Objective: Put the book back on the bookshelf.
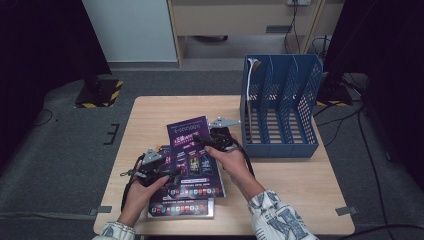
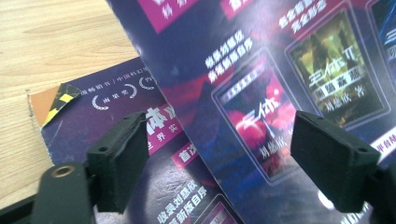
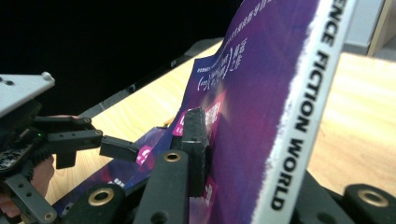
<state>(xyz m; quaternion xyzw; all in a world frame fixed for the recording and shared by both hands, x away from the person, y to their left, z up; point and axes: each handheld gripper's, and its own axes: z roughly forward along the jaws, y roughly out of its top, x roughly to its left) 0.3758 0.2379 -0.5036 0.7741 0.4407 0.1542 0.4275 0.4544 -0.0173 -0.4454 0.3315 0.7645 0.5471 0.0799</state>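
Note:
A purple magazine (image 1: 192, 150) (image 3: 261, 84) with a white spine is tilted up off a second purple magazine (image 1: 182, 207) (image 2: 116, 98) that lies flat on the wooden table (image 1: 280, 175). My right gripper (image 1: 202, 140) (image 3: 243, 158) is shut on the tilted magazine's right edge; one pad (image 3: 196, 140) presses its cover and the other jaw is hidden behind the spine. At the magazine's left edge my left gripper (image 1: 172, 172) (image 2: 219, 149) is open, its jaws wide apart just over the covers with nothing pinched.
A blue slotted file rack (image 1: 280, 107) stands at the table's back right, just beyond the right gripper. Bare wood lies left of the magazines (image 2: 56, 46) and along the front right. Dark floor surrounds the table.

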